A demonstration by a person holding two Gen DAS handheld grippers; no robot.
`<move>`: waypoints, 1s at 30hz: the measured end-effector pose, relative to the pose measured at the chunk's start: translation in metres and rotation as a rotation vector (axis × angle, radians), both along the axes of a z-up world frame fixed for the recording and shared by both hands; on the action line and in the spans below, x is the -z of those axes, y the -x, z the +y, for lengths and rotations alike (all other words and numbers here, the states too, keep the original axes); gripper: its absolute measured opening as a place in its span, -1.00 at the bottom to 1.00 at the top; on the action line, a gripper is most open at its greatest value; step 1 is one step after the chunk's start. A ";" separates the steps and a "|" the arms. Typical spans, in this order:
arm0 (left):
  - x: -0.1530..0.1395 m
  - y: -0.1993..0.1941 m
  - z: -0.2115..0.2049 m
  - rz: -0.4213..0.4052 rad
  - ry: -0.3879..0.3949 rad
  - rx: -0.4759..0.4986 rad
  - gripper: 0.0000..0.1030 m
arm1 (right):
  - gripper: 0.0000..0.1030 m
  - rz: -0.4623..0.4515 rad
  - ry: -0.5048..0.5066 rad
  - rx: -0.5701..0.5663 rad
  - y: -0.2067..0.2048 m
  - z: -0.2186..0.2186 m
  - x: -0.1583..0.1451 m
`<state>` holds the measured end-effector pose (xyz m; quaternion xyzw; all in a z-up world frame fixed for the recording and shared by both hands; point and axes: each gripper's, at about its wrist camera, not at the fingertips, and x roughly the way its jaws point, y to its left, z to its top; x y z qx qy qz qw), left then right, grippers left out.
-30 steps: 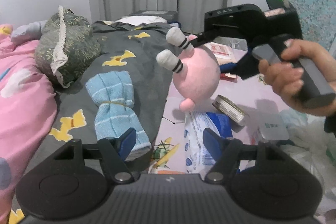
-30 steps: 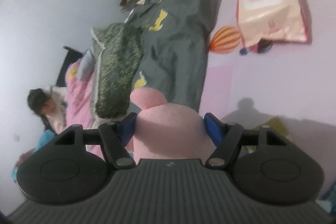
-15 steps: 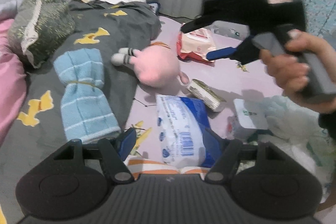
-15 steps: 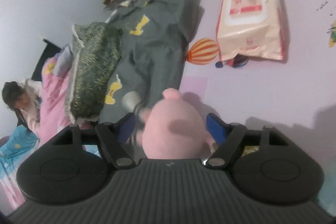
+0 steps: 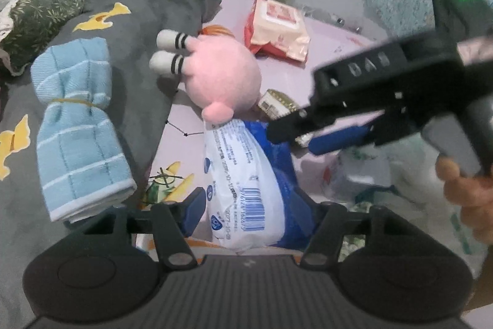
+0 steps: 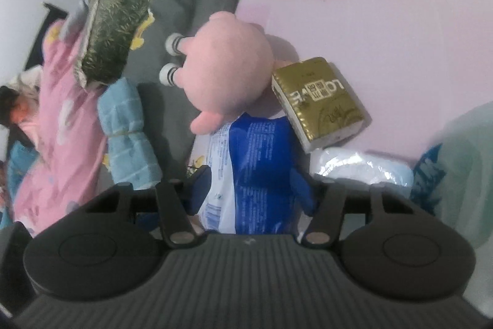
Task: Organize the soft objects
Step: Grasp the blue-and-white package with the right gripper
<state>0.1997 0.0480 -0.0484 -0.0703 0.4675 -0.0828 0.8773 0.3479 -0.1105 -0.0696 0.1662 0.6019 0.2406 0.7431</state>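
left tongs [image 5: 246,207] closing | blue-white pack [image 5: 243,184] between (lengthwise, pointing away)

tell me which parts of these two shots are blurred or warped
Left wrist view: the right gripper and the hand holding it are smeared by motion; the pink plush is fairly sharp; fisheye darkens the corners. Right wrist view: soft all over, the gold pack lettering smeared, the left edge curved and blurred.

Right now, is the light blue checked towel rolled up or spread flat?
Rolled up: the light blue checked towel is bundled, cinched midway by a thin band.
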 end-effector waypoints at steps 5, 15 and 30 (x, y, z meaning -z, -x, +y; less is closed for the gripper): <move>0.012 -0.012 0.000 0.033 -0.010 -0.016 0.18 | 0.17 0.021 0.077 -0.034 -0.013 0.019 0.001; 0.016 -0.013 0.027 0.021 -0.014 -0.087 0.21 | 0.40 0.057 0.109 -0.052 -0.026 0.048 0.011; 0.008 0.004 0.035 0.026 -0.017 -0.126 0.21 | 0.53 0.051 -0.026 -0.051 -0.026 0.076 0.018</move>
